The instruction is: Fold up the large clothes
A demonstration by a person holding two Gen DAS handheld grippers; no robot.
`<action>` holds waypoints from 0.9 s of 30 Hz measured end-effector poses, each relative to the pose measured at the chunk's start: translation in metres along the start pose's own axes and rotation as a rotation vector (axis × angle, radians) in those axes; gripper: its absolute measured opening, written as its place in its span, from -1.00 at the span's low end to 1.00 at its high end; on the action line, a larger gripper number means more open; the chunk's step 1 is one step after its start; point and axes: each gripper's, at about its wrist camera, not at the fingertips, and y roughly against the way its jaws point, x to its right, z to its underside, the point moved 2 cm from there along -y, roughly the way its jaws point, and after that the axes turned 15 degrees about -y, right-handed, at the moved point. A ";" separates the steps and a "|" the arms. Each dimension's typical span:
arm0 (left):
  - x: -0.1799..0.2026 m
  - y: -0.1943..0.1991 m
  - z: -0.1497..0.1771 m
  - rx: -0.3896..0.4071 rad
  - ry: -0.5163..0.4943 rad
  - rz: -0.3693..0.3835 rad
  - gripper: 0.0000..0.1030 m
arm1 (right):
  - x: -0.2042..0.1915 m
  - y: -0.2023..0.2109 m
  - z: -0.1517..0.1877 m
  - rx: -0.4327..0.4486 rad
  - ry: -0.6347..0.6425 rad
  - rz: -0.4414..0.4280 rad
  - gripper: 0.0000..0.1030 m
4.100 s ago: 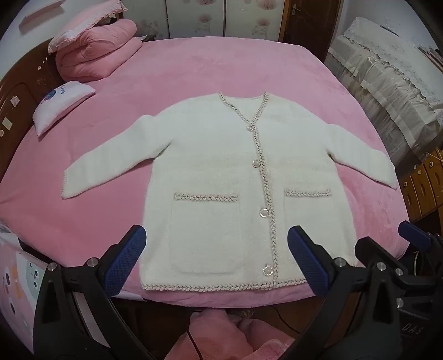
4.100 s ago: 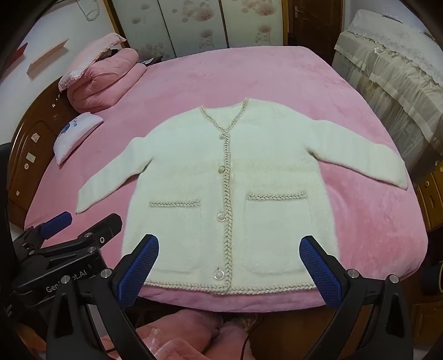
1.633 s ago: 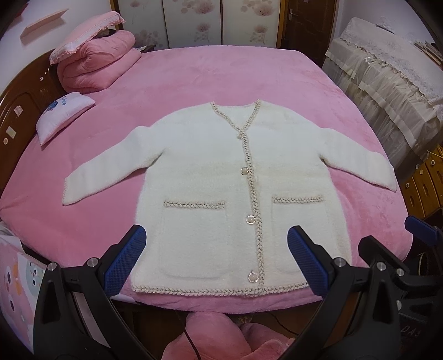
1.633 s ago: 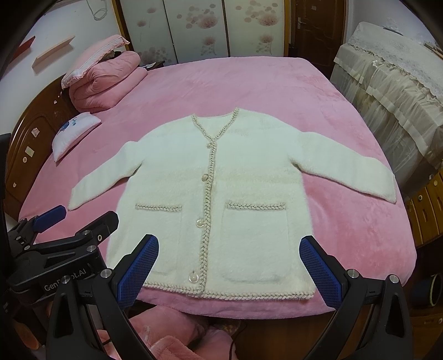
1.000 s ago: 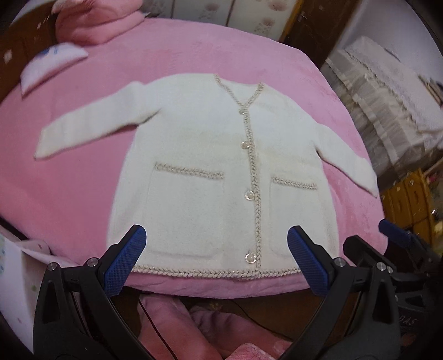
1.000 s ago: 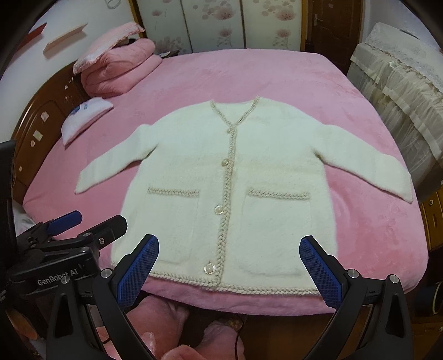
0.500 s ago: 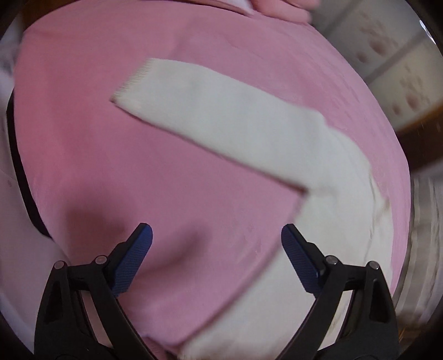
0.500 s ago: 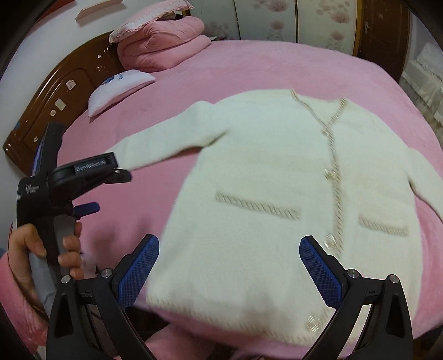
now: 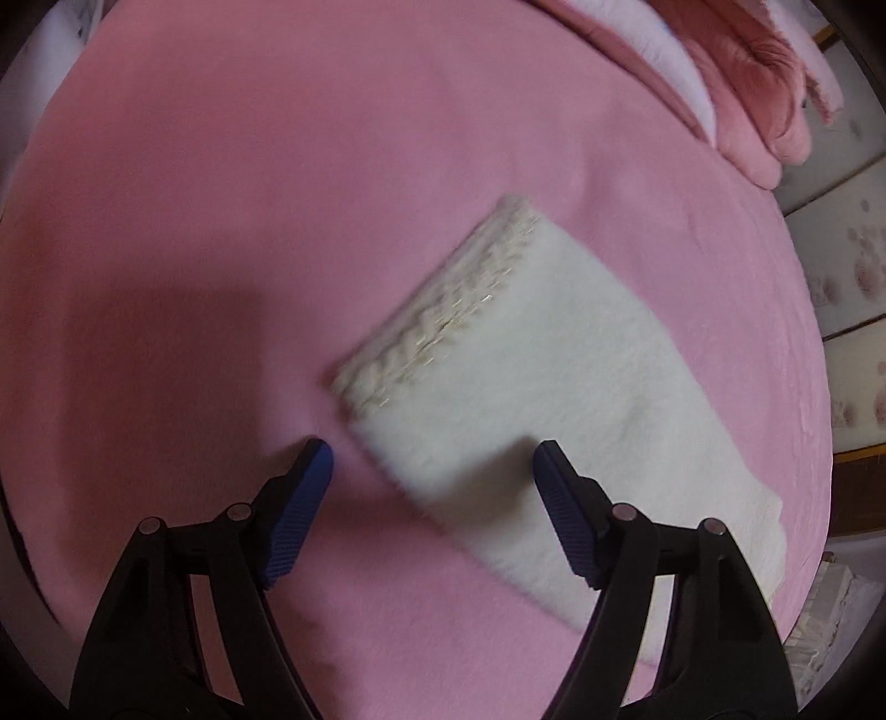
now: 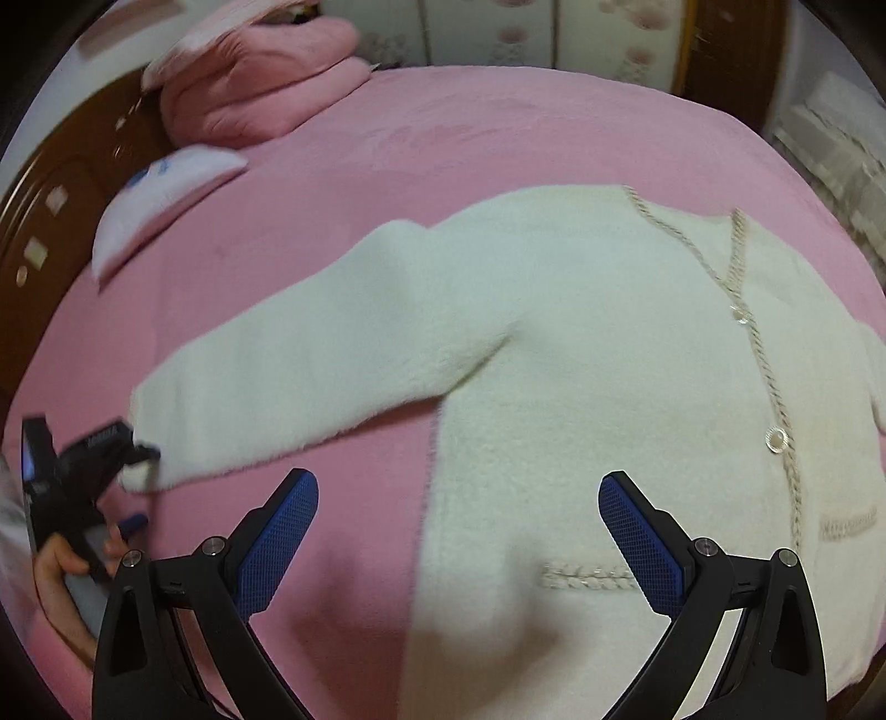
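A white fluffy cardigan (image 10: 609, 360) with braided trim lies flat and buttoned on the pink bed (image 10: 498, 122). Its left sleeve (image 10: 310, 360) stretches out to the left. In the left wrist view the braided cuff (image 9: 459, 321) sits just ahead of my left gripper (image 9: 432, 451). The jaws are closing, with the sleeve's (image 9: 554, 399) near edge between the fingers and the pads not pressing on it. My right gripper (image 10: 458, 481) hangs open above the armpit and side of the body, holding nothing. The left gripper (image 10: 88, 459) also shows at the cuff, in a person's hand (image 10: 61, 565).
A folded pink quilt (image 10: 260, 88) and a small white pillow (image 10: 160, 183) lie at the head of the bed by the dark wooden headboard (image 10: 33, 221). Flowered wardrobe doors (image 10: 498, 33) stand behind. Pink bedcover (image 9: 221, 166) surrounds the cuff.
Both grippers have dropped and swung left from the foot of the bed. The left one has rolled and come down over the sleeve cuff, its jaws narrower. The right one hangs lower over the body's left side.
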 end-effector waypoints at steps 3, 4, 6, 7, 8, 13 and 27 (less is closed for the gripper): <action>0.004 -0.003 -0.007 0.034 -0.035 0.027 -0.26 | -0.015 -0.013 0.010 -0.031 0.028 -0.017 1.00; 0.005 -0.004 -0.010 0.045 -0.041 0.024 -0.41 | -0.023 -0.017 0.013 -0.041 0.034 -0.021 1.00; 0.012 0.003 -0.009 0.062 -0.041 0.002 -0.73 | -0.033 -0.022 0.019 -0.055 0.038 -0.037 1.00; 0.012 0.006 -0.008 0.071 -0.038 0.007 -0.79 | -0.036 -0.025 0.021 -0.061 0.038 -0.047 1.00; 0.017 0.011 -0.008 0.083 -0.039 0.013 -0.87 | -0.040 -0.029 0.022 -0.067 0.037 -0.053 1.00; 0.048 0.052 -0.016 0.199 -0.167 0.024 -0.90 | -0.034 -0.038 0.018 -0.066 -0.008 -0.095 1.00; 0.326 0.186 0.055 0.495 -0.539 0.299 -0.90 | 0.139 -0.022 -0.043 0.060 -0.301 -0.118 1.00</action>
